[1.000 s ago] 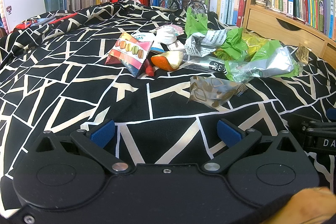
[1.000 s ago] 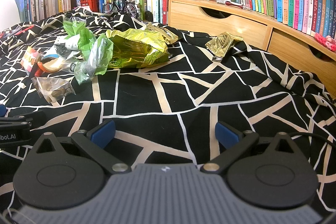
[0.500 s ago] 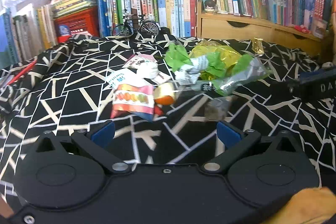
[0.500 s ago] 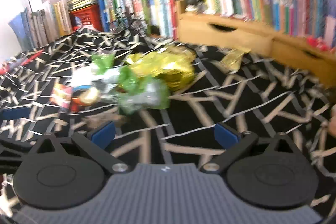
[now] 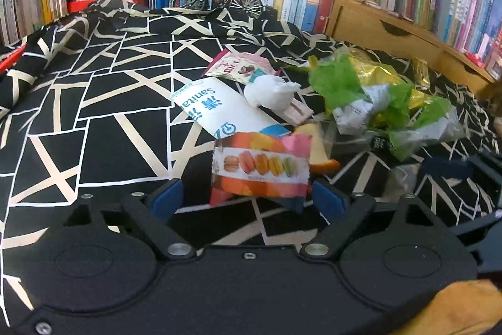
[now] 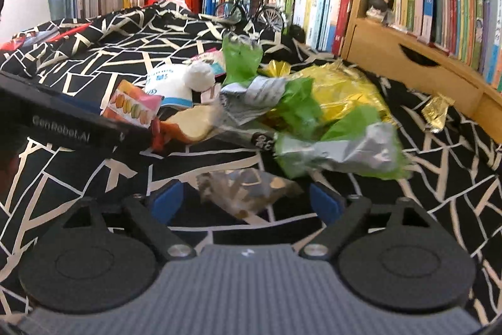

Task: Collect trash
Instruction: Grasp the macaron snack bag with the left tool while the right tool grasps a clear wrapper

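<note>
Both grippers are closing in on the litter heap lying on the black, line-patterned cloth, each lined up on its own piece. The left gripper [image 5: 248, 198] is narrowing its fingers [image 5: 165, 197] around the macaron packet [image 5: 260, 167], which sits between the two pads, its lower edge just ahead of them; the pads are not yet pressing on it, so nothing is gripped. The right gripper [image 6: 244, 203] is likewise drawing its fingers [image 6: 324, 203] together on either side of the clear brown wrapper [image 6: 248, 190], which lies flat between the pads and is not yet pinched.

To do this well, each hand probably needs to dip a little lower before the pads meet, since both wrappers are thin and lying flat on soft fabric; closing too high would likely pass over them, and closing too deep risks catching a fold of the cloth. Taking the macaron packet across its crumpled lower corner should give the pads something to bite.

Beyond the left fingers lie the white sanitary packet [image 5: 219, 112] and a crumpled tissue [image 5: 269, 94]; beyond the right fingers, the green and silver bag [image 6: 342, 146] and the yellow foil bag [image 6: 342, 90] are touching. A small gold wrapper [image 6: 436, 110] sits well apart, off to the right of those fingers near the wooden drawers [image 6: 408, 62].
</note>
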